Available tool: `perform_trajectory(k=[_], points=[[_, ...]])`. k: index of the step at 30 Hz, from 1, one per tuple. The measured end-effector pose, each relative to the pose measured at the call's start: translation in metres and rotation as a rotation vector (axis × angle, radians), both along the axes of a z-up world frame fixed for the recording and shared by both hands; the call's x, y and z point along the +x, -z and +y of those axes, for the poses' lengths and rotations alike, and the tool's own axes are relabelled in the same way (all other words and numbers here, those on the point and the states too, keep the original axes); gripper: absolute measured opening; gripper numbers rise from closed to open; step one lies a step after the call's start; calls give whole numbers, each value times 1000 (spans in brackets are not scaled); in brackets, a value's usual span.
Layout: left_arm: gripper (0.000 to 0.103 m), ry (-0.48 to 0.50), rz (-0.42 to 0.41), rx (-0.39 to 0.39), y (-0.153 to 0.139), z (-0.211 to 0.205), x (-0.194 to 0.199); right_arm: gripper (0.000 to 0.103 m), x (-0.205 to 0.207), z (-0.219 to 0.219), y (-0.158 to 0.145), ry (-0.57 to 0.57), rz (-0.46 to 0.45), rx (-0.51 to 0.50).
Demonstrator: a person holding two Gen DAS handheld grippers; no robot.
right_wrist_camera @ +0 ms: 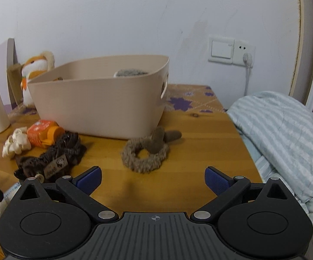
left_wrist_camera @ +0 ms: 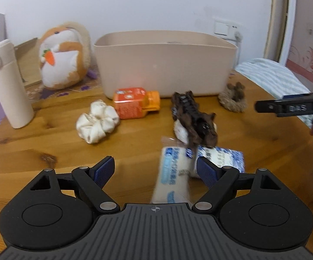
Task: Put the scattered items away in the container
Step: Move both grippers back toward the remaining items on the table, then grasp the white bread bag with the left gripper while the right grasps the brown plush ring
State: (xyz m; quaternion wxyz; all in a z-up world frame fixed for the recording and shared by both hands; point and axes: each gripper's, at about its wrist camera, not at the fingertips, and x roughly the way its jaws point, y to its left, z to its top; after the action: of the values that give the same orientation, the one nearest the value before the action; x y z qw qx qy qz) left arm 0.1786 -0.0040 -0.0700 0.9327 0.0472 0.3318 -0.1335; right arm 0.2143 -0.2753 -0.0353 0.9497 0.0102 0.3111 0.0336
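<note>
A beige plastic bin [left_wrist_camera: 165, 65] stands at the back of the wooden table; in the right wrist view [right_wrist_camera: 100, 99] a grey fuzzy item [right_wrist_camera: 130, 72] lies inside it. In front lie a white scrunchie [left_wrist_camera: 96, 121], an orange bottle [left_wrist_camera: 134, 103], a dark brown knitted piece [left_wrist_camera: 194, 119], a brown furry scrunchie [left_wrist_camera: 233, 99] and a white-blue tissue pack [left_wrist_camera: 178, 169]. My left gripper [left_wrist_camera: 155, 170] is open, with the tissue pack between its fingers. My right gripper [right_wrist_camera: 153, 179] is open and empty, just short of the brown furry scrunchie [right_wrist_camera: 145, 153].
A cream thermos [left_wrist_camera: 7, 82] stands at the left. A hamster plush [left_wrist_camera: 63, 58] leans by the wall. A striped blue-white quilt [right_wrist_camera: 286, 138] lies past the table's right edge. A wall socket with a plug [right_wrist_camera: 232, 49] is behind.
</note>
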Motion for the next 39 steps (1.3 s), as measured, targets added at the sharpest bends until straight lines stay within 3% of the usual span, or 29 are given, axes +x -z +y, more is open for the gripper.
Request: perform_trajectory(k=[16, 26, 39], points=[[84, -6, 52, 51, 25, -9, 17, 103, 34, 7, 21, 12, 47, -7], [84, -21, 45, 24, 26, -11, 28, 103, 63, 24, 32, 5, 42, -54], [84, -18, 15, 7, 28, -12, 31, 103, 93, 32, 39, 32, 66, -40]])
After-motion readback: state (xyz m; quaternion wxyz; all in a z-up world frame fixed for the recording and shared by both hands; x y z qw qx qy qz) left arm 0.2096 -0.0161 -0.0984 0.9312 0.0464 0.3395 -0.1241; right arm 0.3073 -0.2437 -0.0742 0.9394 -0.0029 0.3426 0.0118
